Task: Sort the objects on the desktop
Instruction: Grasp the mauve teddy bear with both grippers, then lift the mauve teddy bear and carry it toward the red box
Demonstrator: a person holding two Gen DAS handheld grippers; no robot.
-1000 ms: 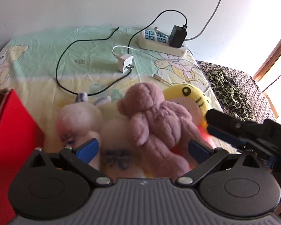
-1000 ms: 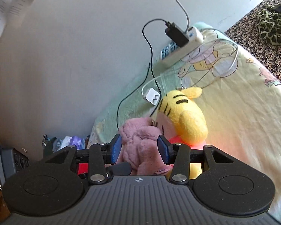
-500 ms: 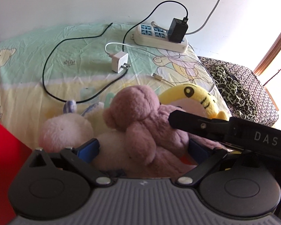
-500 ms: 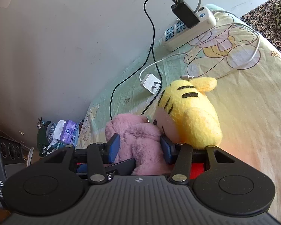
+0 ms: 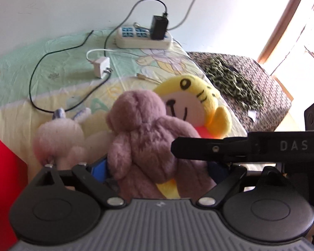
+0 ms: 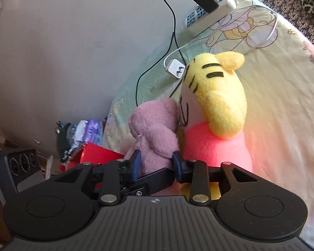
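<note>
Three plush toys lie on the bedsheet (image 5: pixel 58 62): one mauve-pink bear (image 5: pixel 144 133) in the middle, one yellow tiger (image 5: pixel 196 100) just right of it, and one pale cream toy (image 5: pixel 58 138) to the left. Far back sits one white power strip (image 5: pixel 140 39) carrying one black adapter (image 5: pixel 159 27). One white charger plug (image 5: pixel 102 67) lies nearer, with one black cable (image 5: pixel 37 71) looping left. One red box (image 5: pixel 4 184) stands at the near left. Two grippers show: the left gripper (image 5: pixel 159 169) and the right gripper (image 6: pixel 156 163).
</note>
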